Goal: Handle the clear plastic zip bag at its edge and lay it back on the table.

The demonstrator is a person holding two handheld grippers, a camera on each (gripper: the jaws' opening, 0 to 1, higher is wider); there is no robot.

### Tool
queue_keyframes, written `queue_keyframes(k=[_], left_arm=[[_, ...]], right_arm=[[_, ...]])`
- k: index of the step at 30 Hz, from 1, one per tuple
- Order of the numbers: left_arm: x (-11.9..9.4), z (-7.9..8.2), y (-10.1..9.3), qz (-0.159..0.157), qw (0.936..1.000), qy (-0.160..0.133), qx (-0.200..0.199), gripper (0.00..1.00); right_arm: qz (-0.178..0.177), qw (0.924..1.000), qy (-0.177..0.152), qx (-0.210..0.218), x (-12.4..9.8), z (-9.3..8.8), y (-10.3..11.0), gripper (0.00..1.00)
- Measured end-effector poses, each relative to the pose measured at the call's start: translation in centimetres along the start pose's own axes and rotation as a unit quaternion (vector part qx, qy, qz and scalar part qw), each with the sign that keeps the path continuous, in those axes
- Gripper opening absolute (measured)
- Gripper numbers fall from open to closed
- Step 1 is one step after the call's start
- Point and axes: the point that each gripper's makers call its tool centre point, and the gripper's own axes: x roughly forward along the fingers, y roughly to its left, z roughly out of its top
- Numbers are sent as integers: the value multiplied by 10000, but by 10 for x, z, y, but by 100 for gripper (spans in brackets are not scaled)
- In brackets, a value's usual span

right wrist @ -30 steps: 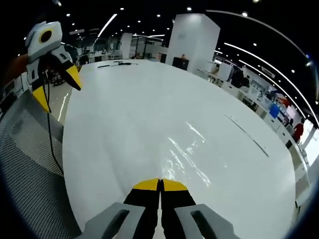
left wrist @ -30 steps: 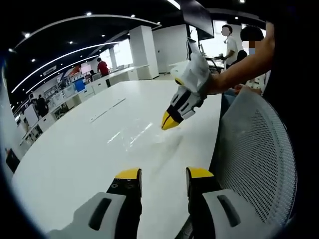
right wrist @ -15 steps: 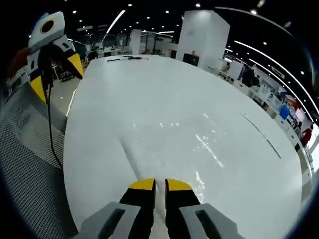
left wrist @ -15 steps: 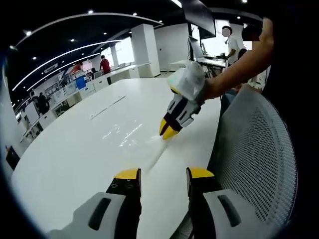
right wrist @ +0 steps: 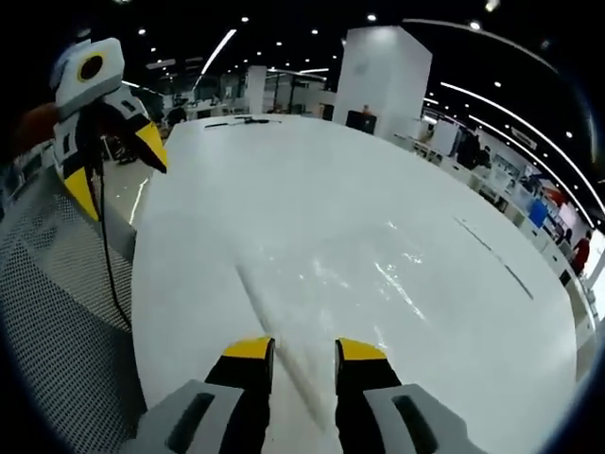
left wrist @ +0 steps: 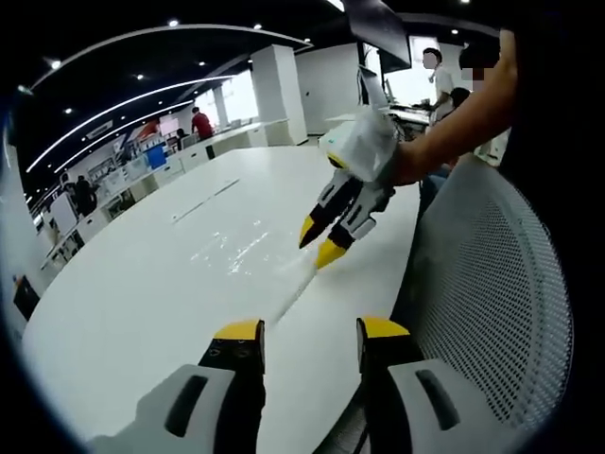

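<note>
The clear plastic zip bag lies flat on the white table, hard to make out but for its glare and its long zip edge. In the right gripper view the bag spreads ahead of my right gripper, which is open with the zip edge running between its jaws, apparently untouched. The left gripper view has the right gripper hovering open just above that edge. My left gripper is open and holds nothing, near the table's edge. It appears at upper left as the left gripper.
A grey mesh chair back stands close beside the table's edge; the same chair has a black cable hanging over it. A thin black line marks the table farther off. People and desks fill the background.
My right gripper, shut a second ago, has opened and let go of the bag's zip edge, which now lies on the table. The left gripper stayed open and nearly still.
</note>
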Motion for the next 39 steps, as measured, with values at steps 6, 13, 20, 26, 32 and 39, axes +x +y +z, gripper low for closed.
queue_keyframes(k=[6,13,20,26,32,39], left_arm=[[3,-6,1,59,10000,53,-17,38],[6,-2,7,240,9995,-154,-168,44],[6,-3,10,324,9990,-218,-212,50],[4,-4,7,373,9984,-292,-314,57],[0,-4,8,432,9971,-391,-490,62],[1,-4,10,535,9955,-437,-654,72]], right_arm=[[-148,9997,-194,84,-26,0,-4,55],[-499,9974,-299,436,-68,-16,-25,64],[-909,9909,-756,648,-110,-18,-33,71],[-981,9872,-843,930,-134,-31,-24,81],[-1162,9800,-918,1332,-152,-44,-26,92],[-1388,9744,-961,1487,-164,-56,-30,100]])
